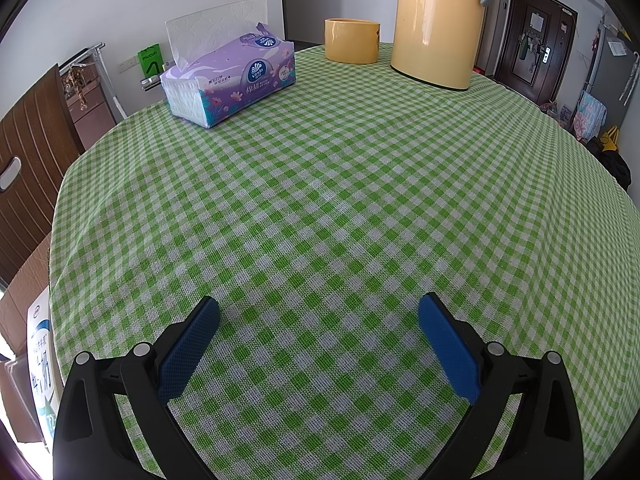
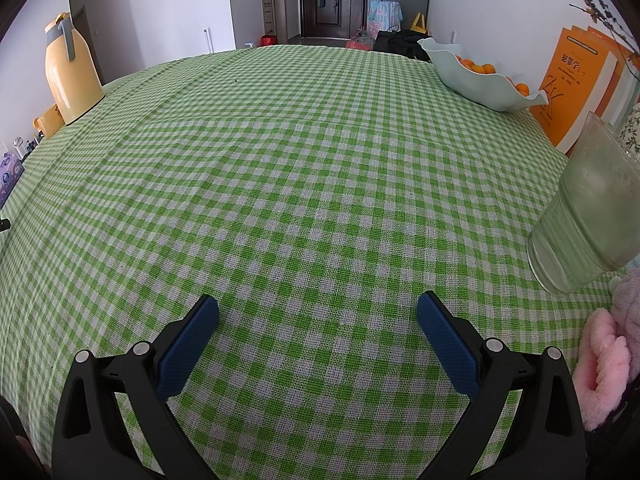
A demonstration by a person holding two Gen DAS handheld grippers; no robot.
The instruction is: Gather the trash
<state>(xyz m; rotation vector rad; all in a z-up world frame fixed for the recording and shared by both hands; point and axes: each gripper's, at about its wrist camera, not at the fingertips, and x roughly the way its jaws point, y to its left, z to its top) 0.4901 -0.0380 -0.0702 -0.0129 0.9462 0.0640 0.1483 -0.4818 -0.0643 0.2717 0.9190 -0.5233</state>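
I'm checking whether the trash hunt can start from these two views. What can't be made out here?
- Left wrist view: the yellow thermos loses its top at the upper frame edge.
- Left wrist view: the milk carton is cut off by the table edge and lens rim.
- Right wrist view: the tissue pack is mostly cut off by the lens rim.
- Right wrist view: the orange book has a title too small to read.
- Neither view shows any trash or bin.

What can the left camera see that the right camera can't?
Only the left wrist view shows the green bag by the wall. Only the right wrist view shows the fruit bowl, the orange book, the glass and a pink fluffy thing. Both show the checked tablecloth, the yellow jug, the yellow cup, the tissue pack, the far door, and an open gripper: left, right.
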